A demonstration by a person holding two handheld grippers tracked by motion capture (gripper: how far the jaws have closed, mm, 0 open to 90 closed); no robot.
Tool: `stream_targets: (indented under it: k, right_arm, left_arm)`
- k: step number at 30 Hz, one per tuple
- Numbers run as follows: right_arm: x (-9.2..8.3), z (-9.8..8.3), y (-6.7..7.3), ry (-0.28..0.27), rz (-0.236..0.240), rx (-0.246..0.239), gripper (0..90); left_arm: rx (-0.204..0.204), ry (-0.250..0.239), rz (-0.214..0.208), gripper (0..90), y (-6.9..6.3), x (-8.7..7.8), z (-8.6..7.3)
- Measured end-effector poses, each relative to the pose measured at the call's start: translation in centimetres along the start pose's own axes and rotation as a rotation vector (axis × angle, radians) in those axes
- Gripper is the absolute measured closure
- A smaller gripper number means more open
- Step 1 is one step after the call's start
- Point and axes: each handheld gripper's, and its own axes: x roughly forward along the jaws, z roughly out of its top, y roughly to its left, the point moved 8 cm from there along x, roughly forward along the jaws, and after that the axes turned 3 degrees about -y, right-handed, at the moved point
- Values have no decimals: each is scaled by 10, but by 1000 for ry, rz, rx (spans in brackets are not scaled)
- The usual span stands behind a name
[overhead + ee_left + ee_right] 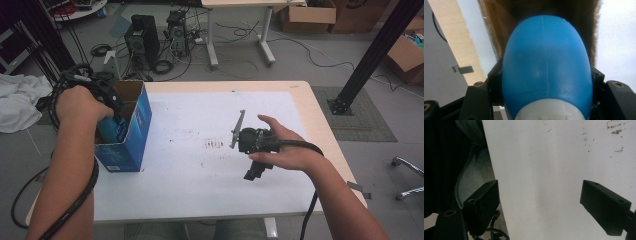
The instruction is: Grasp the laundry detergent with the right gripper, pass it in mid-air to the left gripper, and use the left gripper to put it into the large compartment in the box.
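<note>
Over the open blue box (131, 131), the left gripper (111, 120) clenches a blue bottle (546, 67) for packing; right gripper (541, 205) jaws hang released above the bench (200, 180).

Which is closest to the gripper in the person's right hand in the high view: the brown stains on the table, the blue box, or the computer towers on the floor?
From the right gripper:
1. Brown stains, just to its left on the table.
2. Blue box, at the table's left edge.
3. Computer towers, on the floor beyond the table.
</note>
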Motion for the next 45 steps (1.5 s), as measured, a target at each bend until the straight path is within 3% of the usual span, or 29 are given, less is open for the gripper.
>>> stream_targets:
  k: [13, 22, 45]
  right_arm:
    - [7, 1, -1, 6, 14, -1, 157]
    - [9, 0, -1, 8, 20, 6, 157]
    - [11, 4, 2, 5, 24, -2, 157]
  left_arm:
    - [18, 21, -4, 383, -4, 39, 4]
    - [8, 16, -2, 382, 0, 48, 5]
    - [10, -12, -20, 377, 1, 49, 2]
